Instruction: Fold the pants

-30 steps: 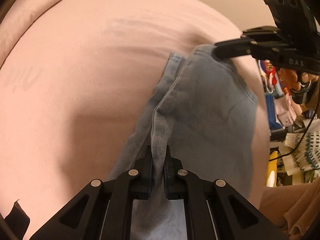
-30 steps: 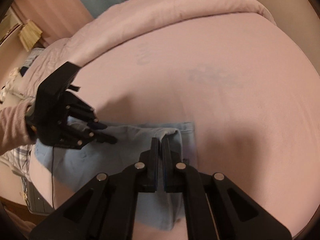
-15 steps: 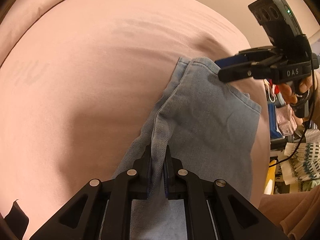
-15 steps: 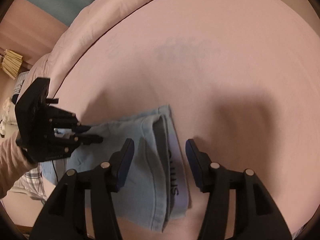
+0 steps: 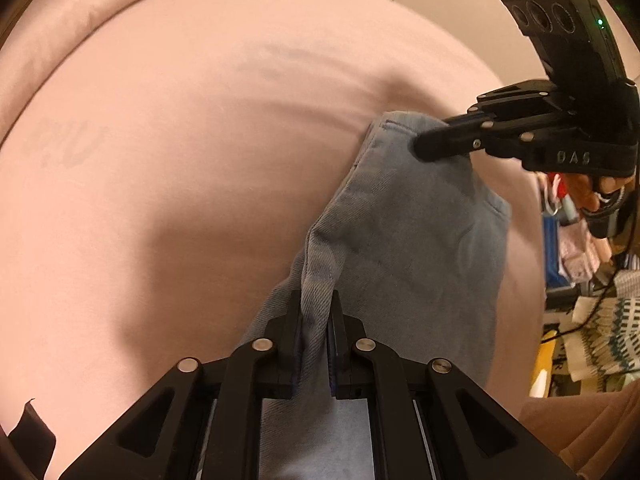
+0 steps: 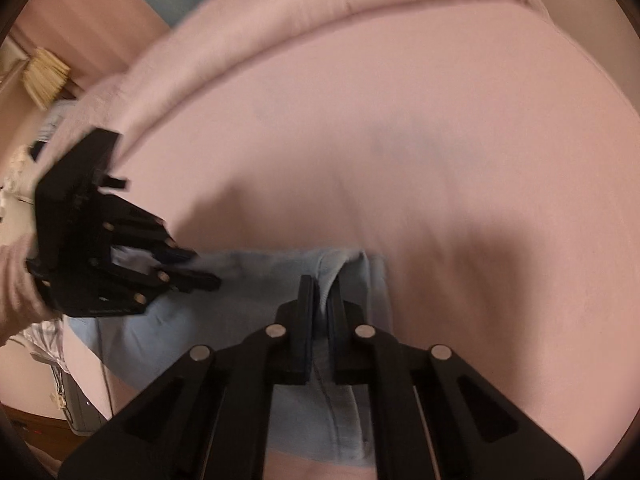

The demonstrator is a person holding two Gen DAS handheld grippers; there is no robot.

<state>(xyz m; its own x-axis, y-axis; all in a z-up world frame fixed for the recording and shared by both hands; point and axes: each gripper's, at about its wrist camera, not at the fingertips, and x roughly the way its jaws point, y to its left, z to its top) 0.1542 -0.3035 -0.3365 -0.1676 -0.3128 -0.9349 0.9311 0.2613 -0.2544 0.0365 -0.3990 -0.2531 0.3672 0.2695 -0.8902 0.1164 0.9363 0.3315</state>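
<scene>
Folded light-blue denim pants lie on a pink bed sheet near the bed's edge. My left gripper is shut on a raised ridge of the denim at one end. At the far corner, my right gripper meets the cloth. In the right wrist view its jaws are closing, and their pads pinch a small fold of the pants near the hem. The left gripper shows there at the left, nipping the other end.
A rolled pink quilt runs along the far side of the bed. Past the bed's edge are patterned cloths and clutter and a grey box on the floor. A pink sleeve holds the left gripper.
The right gripper let go of the denim, opened wide above it, then came down and shut on the corner fold again. The left gripper kept its hold.
</scene>
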